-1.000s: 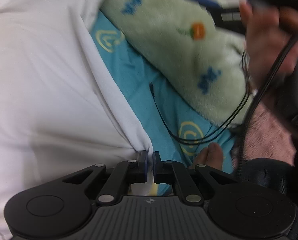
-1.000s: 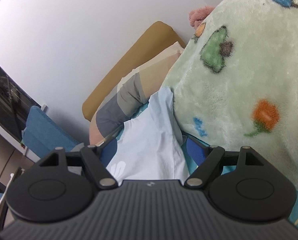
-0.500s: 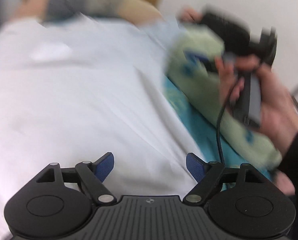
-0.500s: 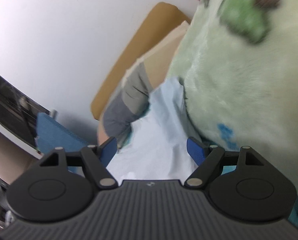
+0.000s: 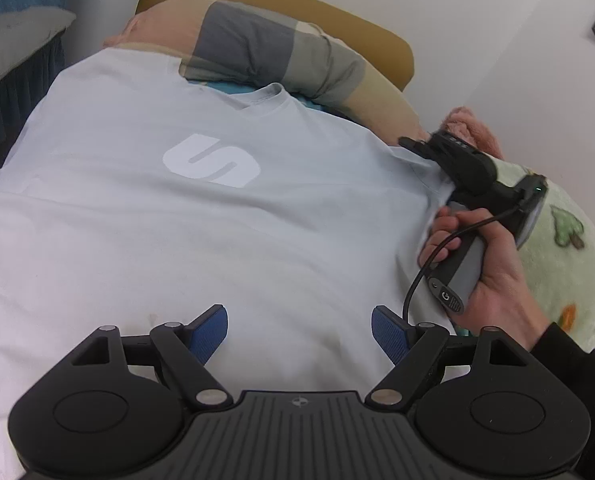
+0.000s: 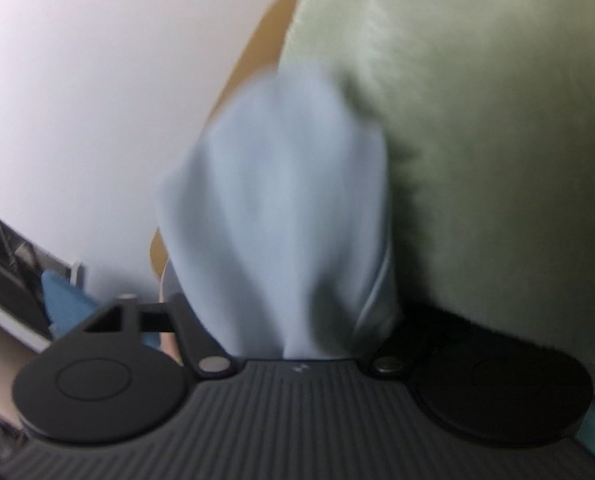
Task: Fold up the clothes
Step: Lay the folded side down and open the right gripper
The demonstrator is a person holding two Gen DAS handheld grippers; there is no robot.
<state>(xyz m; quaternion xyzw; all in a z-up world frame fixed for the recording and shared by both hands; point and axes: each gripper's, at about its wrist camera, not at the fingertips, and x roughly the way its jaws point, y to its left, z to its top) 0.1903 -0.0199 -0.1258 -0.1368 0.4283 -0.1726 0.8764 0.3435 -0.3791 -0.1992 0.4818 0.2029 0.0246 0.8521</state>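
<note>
A pale blue T-shirt (image 5: pixel 225 216) with a white logo lies spread flat on the bed, collar toward the pillows. My left gripper (image 5: pixel 299 330) is open and empty, hovering over the shirt's lower hem area. My right gripper (image 5: pixel 437 156) is at the shirt's right sleeve, at the far right of the left wrist view. In the blurred right wrist view the sleeve cloth (image 6: pixel 281 216) fills the space between my fingers and hides the fingertips, so I cannot tell whether they are closed on it.
A striped grey and tan pillow (image 5: pixel 273 52) and a mustard headboard (image 5: pixel 281 12) lie beyond the collar. A fluffy green patterned blanket (image 5: pixel 565 240) is bunched along the right side, close against my right gripper (image 6: pixel 497 120). A white wall stands behind.
My left gripper let go of the shirt's edge, opened, and rose back over the shirt. My right gripper pushed forward into the sleeve beside the green blanket.
</note>
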